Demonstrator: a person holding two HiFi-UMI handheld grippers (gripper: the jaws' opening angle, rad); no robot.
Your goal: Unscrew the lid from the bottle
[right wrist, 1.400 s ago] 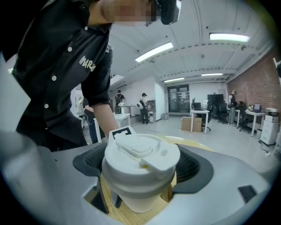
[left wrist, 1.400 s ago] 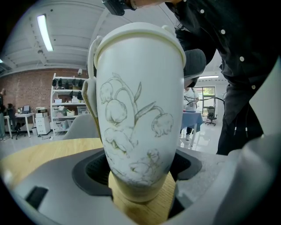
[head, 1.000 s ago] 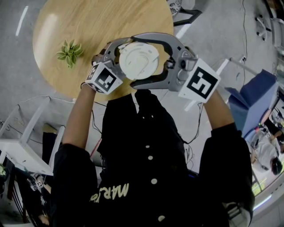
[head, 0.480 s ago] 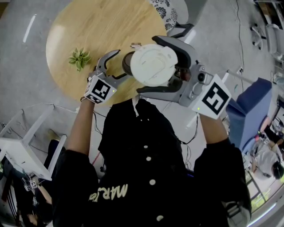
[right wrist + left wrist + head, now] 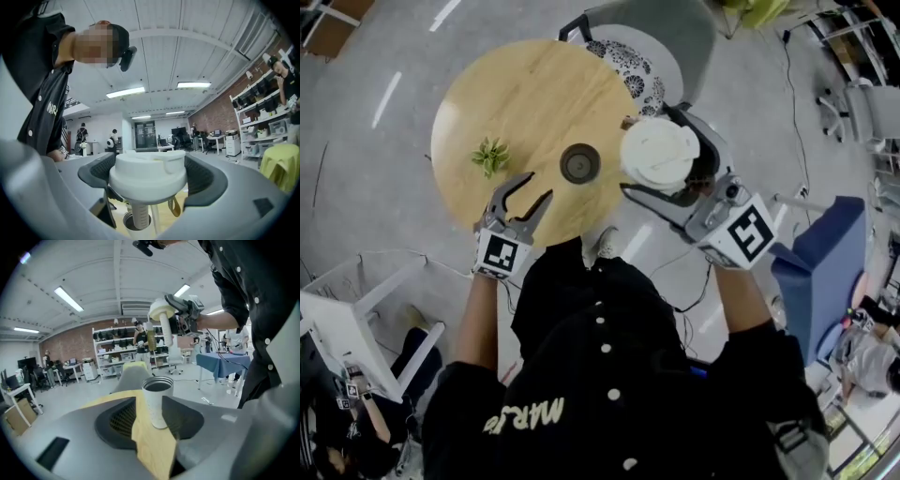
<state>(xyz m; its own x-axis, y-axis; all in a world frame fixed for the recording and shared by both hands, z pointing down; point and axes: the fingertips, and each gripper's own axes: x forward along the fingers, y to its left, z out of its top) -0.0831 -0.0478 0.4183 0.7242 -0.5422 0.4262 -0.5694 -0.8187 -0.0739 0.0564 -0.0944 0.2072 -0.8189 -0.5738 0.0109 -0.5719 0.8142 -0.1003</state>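
Observation:
The bottle point(image 5: 579, 163) stands upright and open-mouthed on the round wooden table point(image 5: 516, 94). Its white lid point(image 5: 659, 153) is in the air to the right of it, with my right gripper point(image 5: 652, 150) shut on it. In the right gripper view the lid point(image 5: 150, 176) fills the space between the jaws, and a ribbed tube point(image 5: 137, 211) hangs under it above the bottle mouth. My left gripper point(image 5: 539, 186) sits near the table's front edge, short of the bottle. Its jaws have just been closing and stand apart with nothing between them. The left gripper view has the bottle point(image 5: 157, 401) ahead of them.
A small green plant point(image 5: 490, 155) sits on the table left of the bottle. A chair with a patterned cushion point(image 5: 633, 66) stands behind the table. A blue seat point(image 5: 811, 272) is on the floor at the right, a white frame point(image 5: 337, 328) at the left.
The lid has come off the bottle and gone up and right in my right gripper. My left gripper has let go of the bottle, pulled back toward me and narrowed.

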